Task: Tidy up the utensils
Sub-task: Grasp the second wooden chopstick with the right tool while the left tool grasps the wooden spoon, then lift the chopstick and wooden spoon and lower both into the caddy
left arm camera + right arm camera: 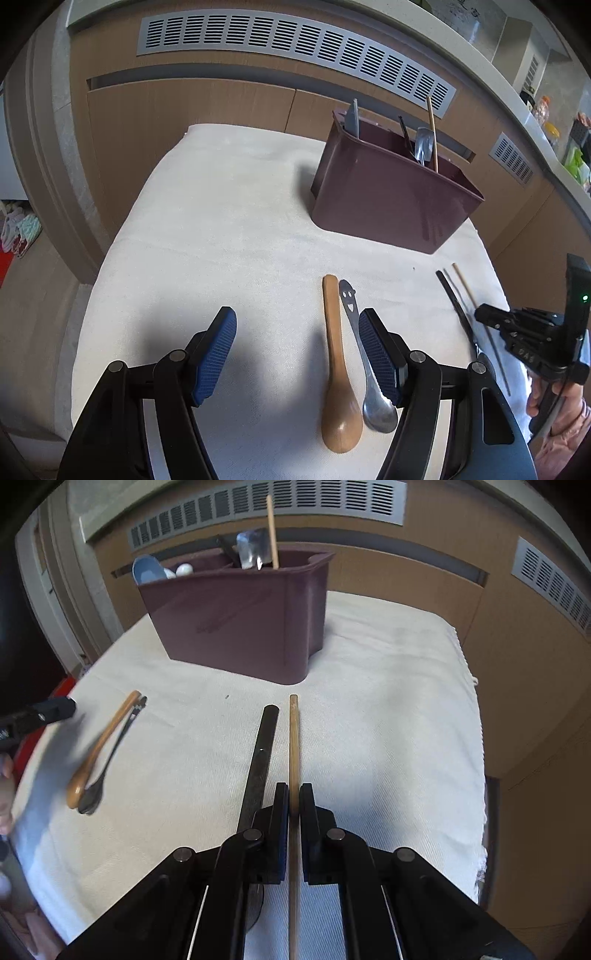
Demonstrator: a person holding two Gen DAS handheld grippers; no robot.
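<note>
My right gripper [294, 788] is shut on a wooden chopstick [294, 738] that lies along the white cloth. A black-handled utensil [262, 760] lies just left of the chopstick, outside the jaws. My left gripper [295, 317] stands open over the cloth with nothing between its pads. A wooden spoon [338, 369] and a metal spoon with a smiley face [369, 369] lie side by side at its right finger. A maroon utensil holder [388, 206] stands farther back, with a chopstick, spoons and dark utensils upright in it. The left wrist view shows the right gripper [484, 317] at the far right.
A white cloth [221, 221] covers the table. Wooden wall panels with grey vent grilles [295, 48] rise right behind it. The cloth's edge drops off at the right [476, 738]. A hand [554, 413] holds the right gripper's handle.
</note>
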